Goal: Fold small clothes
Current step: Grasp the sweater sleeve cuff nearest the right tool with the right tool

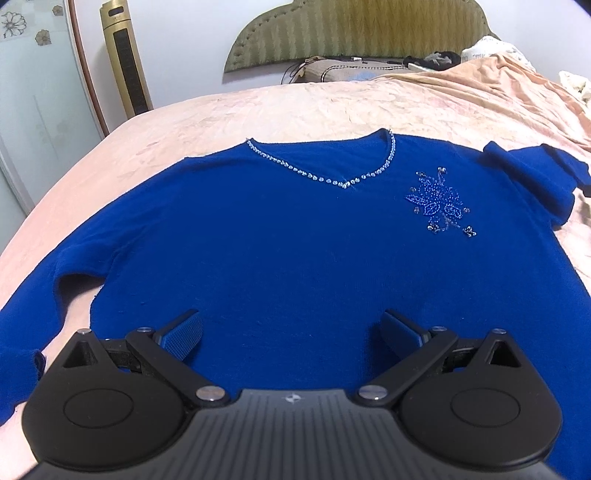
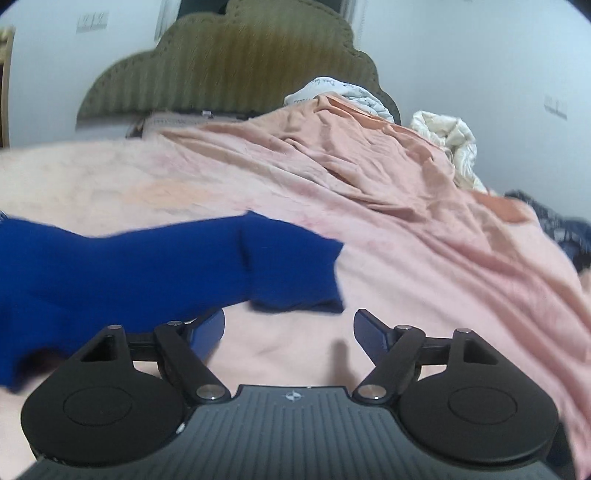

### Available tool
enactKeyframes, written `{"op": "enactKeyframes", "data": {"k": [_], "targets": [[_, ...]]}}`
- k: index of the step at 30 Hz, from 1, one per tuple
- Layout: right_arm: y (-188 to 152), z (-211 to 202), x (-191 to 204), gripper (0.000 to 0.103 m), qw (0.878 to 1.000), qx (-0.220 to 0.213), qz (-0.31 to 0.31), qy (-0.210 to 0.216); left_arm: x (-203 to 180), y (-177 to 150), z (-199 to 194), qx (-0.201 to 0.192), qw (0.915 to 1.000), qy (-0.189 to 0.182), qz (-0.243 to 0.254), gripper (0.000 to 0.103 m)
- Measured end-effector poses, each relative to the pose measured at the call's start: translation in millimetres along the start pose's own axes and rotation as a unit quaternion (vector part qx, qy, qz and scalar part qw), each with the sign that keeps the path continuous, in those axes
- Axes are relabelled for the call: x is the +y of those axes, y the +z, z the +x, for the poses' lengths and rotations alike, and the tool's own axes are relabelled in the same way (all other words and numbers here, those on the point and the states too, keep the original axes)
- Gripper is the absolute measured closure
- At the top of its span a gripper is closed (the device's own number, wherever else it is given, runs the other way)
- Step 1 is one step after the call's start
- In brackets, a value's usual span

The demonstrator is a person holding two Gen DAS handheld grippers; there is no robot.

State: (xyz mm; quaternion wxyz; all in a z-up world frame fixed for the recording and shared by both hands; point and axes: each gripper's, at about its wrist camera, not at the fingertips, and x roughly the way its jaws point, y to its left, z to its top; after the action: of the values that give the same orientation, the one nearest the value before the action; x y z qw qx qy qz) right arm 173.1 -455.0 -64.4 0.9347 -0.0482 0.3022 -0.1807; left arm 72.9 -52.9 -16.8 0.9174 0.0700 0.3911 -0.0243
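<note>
Blue sweater spread front-up on the pink blanket of the bed, neckline toward the headboard and hem toward the foot edge, below the left gripper. The right sleeve runs out sideways from the body toward the right edge of the bed, so its long axis lies across the line along which the right gripper points; its cuff end is doubled over. The sleeve lies ahead of the right jaws and to their left: the left finger overlaps the sleeve's lower edge in the right wrist view, though contact cannot be told, while the right finger stands over bare blanket. Only blanket shows between these jaws; they stand released, holding nothing. The right wrist view is blurred. The left jaws are likewise spread wide and empty, poised over the lower body of the sweater, with blue cloth filling the gap beneath them; whether the pads touch it cannot be told. Judged from this layout, the right hand is the nearer to the outstretched sleeve, and the likely next step is to take the cuff end and carry the sleeve inward across the chest. No fold of the body is yet made.
</note>
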Motion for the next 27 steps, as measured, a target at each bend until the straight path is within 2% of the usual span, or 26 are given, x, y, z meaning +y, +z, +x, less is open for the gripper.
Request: {"op": "enactKeyframes", "data": {"k": [3,6,7,8,10,14,16,18,19,21,23,26,27], "targets": [[5,18,3,0.027,0.999,0.004,-0.043,-0.004,-3,1,3,0.004,1.0,0.003,0.005,0.0],[12,28,-1,0.033,0.999,0.005,-0.032,0.016,-7,2,4,0.005,0.9999,0.006,0.011,0.0],[14,30,-3,0.046,1.0,0.003,-0.024,0.019,-7,1,4,0.006,0.9999,0.006,0.013,0.0],[16,31,-7,0.066,1.0,0.003,-0.016,0.019,-8,2,4,0.006,0.9999,0.007,0.014,0.0],[19,32,-13,0.086,1.0,0.009,0.0,0.009,-8,2,5,0.006,0.9998,0.007,0.016,0.0],[22,21,-31,0.092,0.998,0.006,0.053,0.033,-6,2,5,0.008,0.9999,0.004,0.014,0.0],[25,13,-47,0.092,0.993,0.011,0.102,0.062,-5,2,5,0.009,0.9999,0.004,0.013,0.0],[28,6,-69,0.092,0.981,0.019,0.165,0.095,-3,2,4,0.007,0.9999,0.005,0.014,0.0],[30,0,-83,0.092,0.972,0.022,0.203,0.117,-3,3,3,0.006,0.9999,0.006,0.014,0.0],[32,-10,-108,0.092,0.945,0.037,0.276,0.168,0,4,1,0.002,0.9999,0.008,0.012,0.0],[34,-20,-125,0.091,0.914,0.055,0.33,0.231,5,5,-1,-0.002,1.0,0.008,0.005,0.0],[33,-43,-126,0.091,0.874,0.057,0.362,0.32,13,7,-2,-0.004,0.9999,0.006,-0.008,0.0],[34,-52,-123,0.091,0.866,0.056,0.364,0.339,15,7,-1,-0.003,0.9999,0.006,-0.012,0.0]]}}
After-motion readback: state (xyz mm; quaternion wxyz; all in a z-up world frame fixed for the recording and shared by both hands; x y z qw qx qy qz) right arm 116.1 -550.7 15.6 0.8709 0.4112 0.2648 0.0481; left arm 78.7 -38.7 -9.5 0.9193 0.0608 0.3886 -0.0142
